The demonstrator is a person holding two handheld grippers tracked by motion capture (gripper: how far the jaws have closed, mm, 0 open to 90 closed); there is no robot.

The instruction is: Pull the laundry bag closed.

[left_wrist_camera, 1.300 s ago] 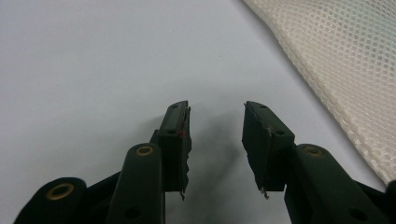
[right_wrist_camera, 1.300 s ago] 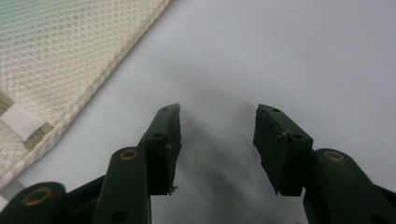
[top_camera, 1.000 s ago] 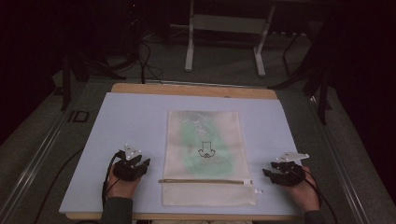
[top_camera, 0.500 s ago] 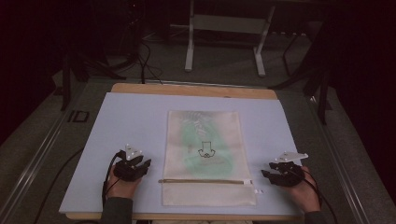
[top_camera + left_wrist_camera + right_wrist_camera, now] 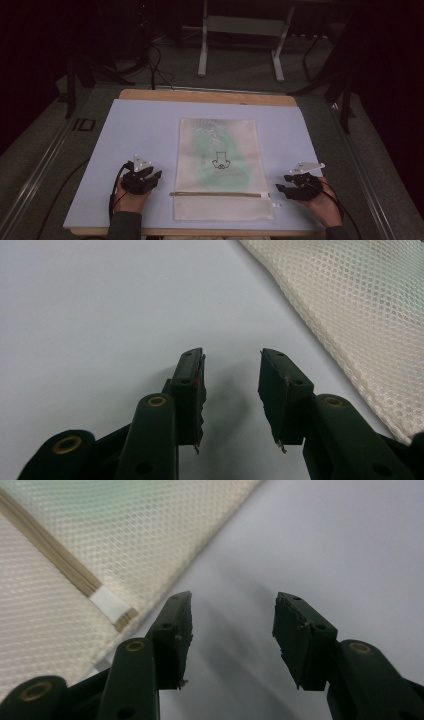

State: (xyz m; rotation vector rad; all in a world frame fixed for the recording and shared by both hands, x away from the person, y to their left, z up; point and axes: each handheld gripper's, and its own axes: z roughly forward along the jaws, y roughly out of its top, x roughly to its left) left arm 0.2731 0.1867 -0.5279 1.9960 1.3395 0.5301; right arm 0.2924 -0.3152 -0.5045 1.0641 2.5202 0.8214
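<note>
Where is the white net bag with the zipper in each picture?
High view: the net bag lies flat at the middle of the pale mat, between the left claw and the right claw.
Left gripper view: the bag fills the upper right corner.
Right gripper view: the bag fills the upper left.
Shared landmark: the tan zipper strip, seen again in the right gripper view.

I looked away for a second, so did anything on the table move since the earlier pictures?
Nothing visibly changed. The mesh bag lies flat in the same spot, and the left gripper and right gripper rest open on either side, holding nothing.
</note>
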